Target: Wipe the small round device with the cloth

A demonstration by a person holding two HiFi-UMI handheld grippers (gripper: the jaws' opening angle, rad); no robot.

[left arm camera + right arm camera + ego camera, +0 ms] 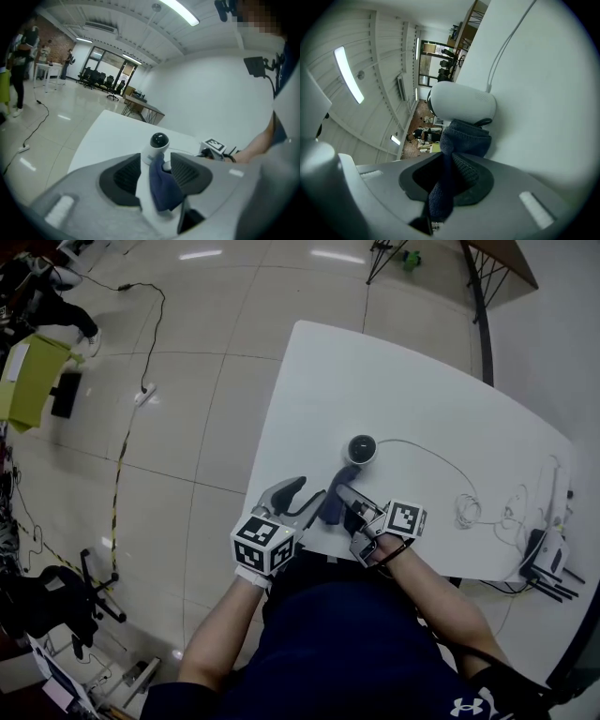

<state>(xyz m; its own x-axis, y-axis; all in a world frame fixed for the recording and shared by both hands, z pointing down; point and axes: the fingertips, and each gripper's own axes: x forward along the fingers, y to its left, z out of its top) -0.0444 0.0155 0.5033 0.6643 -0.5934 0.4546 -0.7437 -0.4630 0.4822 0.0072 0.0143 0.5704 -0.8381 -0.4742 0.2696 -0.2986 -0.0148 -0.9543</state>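
The small round device (362, 448), white with a black dome, stands on the white table (422, 399) near its front edge. My right gripper (345, 495) is shut on a dark blue cloth (330, 507) just in front of the device. In the right gripper view the cloth (464, 138) bunches out of the gripper (451, 174) and touches the device (461, 105). My left gripper (302, 495) is open beside the cloth, to its left. In the left gripper view the cloth (164, 185) hangs in the wide gap of the gripper (155, 161), with the device (157, 145) behind it.
A thin white cable (422, 448) runs from the device to loose coils (469, 510) at the table's right. A white box with black antennas (548, 559) sits at the right edge. A power strip (142, 395) and a black cord lie on the floor at the left.
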